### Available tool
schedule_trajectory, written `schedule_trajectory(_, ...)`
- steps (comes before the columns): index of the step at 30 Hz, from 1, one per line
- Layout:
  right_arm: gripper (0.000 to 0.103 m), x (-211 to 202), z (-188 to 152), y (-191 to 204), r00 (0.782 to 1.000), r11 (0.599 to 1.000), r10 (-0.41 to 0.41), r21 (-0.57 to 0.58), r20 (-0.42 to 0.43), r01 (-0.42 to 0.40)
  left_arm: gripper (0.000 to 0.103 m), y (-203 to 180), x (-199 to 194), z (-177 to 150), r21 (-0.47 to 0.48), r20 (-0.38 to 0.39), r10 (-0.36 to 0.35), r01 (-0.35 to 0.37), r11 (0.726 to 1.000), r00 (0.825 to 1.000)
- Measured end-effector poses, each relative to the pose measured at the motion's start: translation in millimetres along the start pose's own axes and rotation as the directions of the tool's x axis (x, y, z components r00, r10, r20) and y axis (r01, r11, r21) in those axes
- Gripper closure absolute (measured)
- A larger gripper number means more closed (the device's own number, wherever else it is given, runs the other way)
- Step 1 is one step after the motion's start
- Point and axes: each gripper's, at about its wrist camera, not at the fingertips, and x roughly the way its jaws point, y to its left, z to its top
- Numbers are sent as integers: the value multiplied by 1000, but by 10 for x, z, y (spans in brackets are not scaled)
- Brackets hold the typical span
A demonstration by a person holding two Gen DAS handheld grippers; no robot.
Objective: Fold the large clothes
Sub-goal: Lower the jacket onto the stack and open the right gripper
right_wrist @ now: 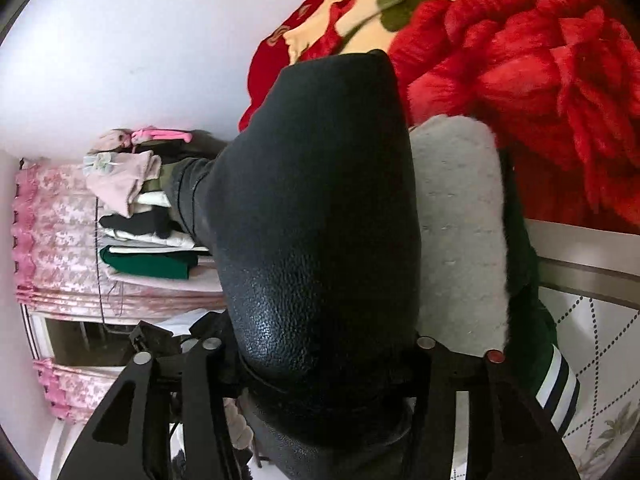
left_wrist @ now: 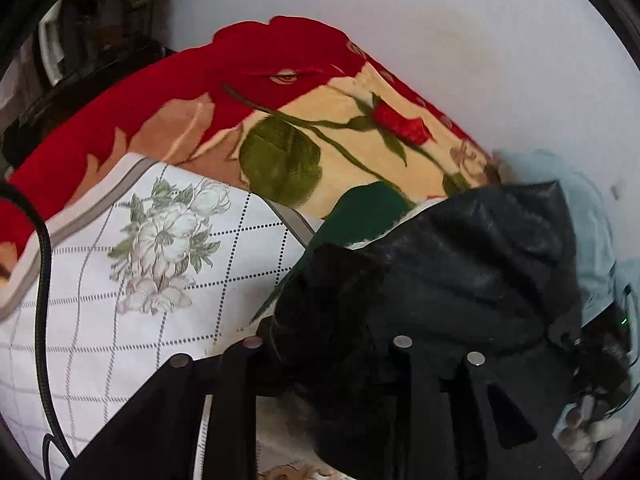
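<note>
A large jacket with black leather sleeves, a dark green body and a grey fleece lining hangs over the bed. In the left wrist view its black leather bunches between the fingers of my left gripper, which is shut on it. In the right wrist view a black sleeve rises from between the fingers of my right gripper and fills the gap. The green body and a white-and-black striped hem lie to its right.
Under the jacket is a white floral bed sheet, with a red rose blanket behind it against a white wall. A stack of folded clothes sits on a pink-covered cabinet. A black cable crosses the sheet.
</note>
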Motion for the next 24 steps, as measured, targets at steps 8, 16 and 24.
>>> schedule_trajectory(8,24,-12,-396,560,894,885,-433,-132,116,446,23,-209,-276,75,174,17,135,-136,975,991)
schedule_trajectory(16,0,-172,-1375,1292,544,543,-747,-122,382,831,6,-397,-890,-66,335,101,184,-208,919,978)
schedule_trajectory(24,0,-590,-2512,2101,365,413,-784,-18,501,911,3,-426,-1866,-362,405,144,145,-192,894,979)
